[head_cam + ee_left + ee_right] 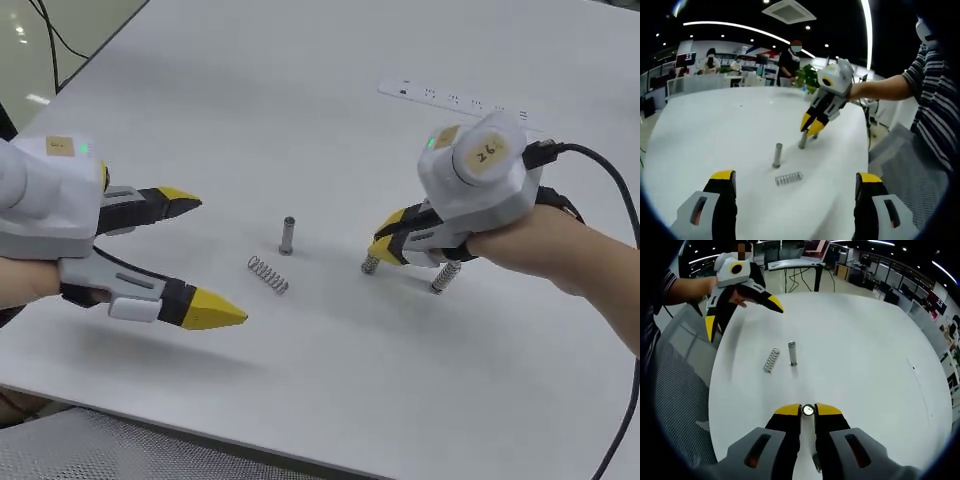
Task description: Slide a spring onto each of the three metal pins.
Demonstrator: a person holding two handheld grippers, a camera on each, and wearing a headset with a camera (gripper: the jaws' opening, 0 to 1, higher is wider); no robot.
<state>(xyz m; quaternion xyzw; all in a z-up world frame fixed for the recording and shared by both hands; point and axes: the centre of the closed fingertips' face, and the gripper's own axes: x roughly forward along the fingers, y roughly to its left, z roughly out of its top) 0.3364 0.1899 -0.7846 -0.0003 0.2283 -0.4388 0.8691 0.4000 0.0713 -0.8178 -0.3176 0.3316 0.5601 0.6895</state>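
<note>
Steel spring [268, 274] lay loose at 3 o'clock from the wide-open left gripper [216, 262], just at 7 o'clock of the bare pin [287, 235], while the right gripper [383, 250] clamped a spring-clad pin [371, 264].

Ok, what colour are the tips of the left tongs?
Yellow tips on the left tongs, black just behind them; the head view shows this best.

I'm looking at a plain white surface [300, 390]. A short bare metal pin [287, 235] stands upright on it, with a loose steel coil spring [268, 274] lying just beside. To the right are a spring-wrapped metal pin [370, 264] and a second spring-wrapped pin [445, 277]. A flat white power strip [465, 101] lies far back.
</note>
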